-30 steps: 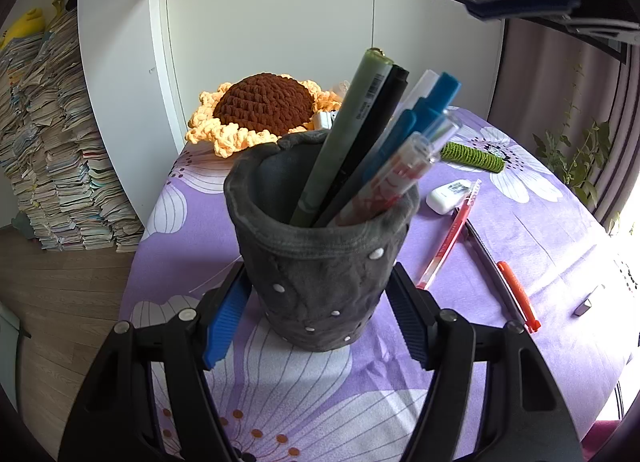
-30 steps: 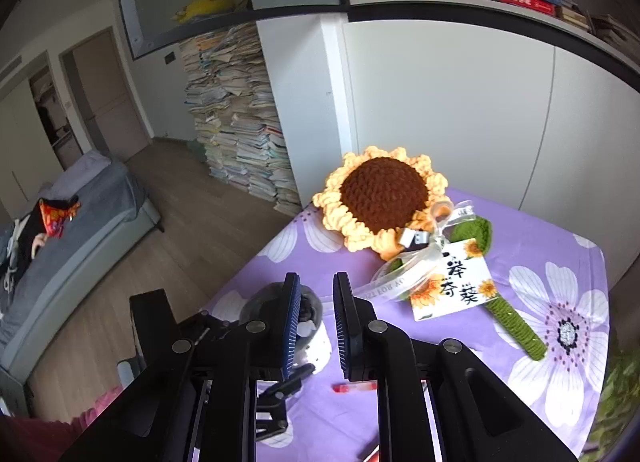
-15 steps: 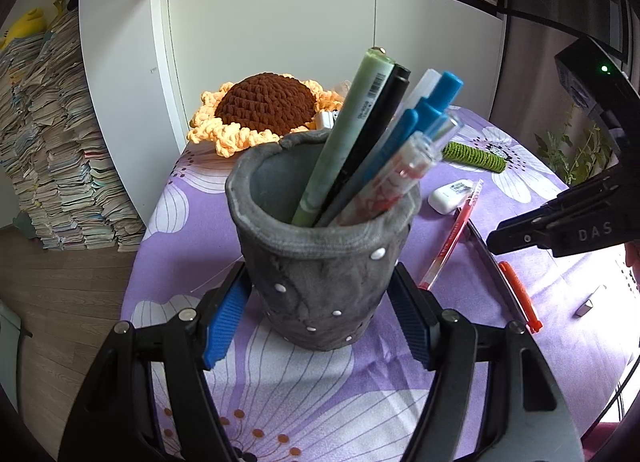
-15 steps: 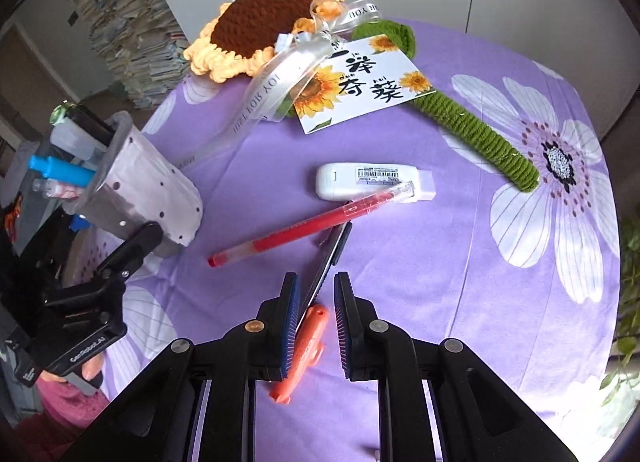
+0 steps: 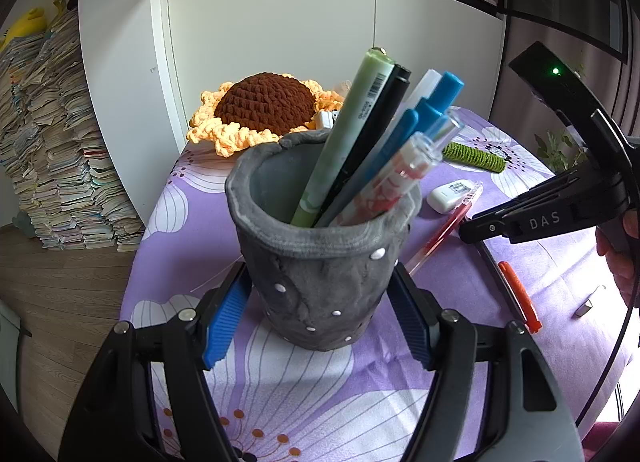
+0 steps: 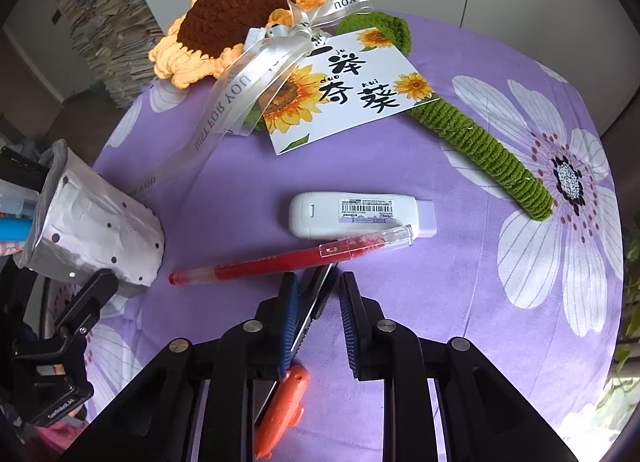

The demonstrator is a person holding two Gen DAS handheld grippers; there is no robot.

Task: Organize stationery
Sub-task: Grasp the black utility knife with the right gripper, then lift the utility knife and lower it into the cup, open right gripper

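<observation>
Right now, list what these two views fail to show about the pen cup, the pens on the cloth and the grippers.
- Pen cup, left wrist view: its own wall hides the lower ends of the pens inside.
- Black pen with orange clip, right wrist view: the right gripper covers its middle, so contact cannot be judged.
- Small metal piece, left wrist view: too small to identify.
- Left gripper: whether its pads actually press on the cup is unclear.

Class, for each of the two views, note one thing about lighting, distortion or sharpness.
Left wrist view: fisheye bends the cabinet doors; the pen holder is sharp, its front shaded. Right wrist view: even daylight, soft shadows, the card crisp, black corners ring the frame.
</observation>
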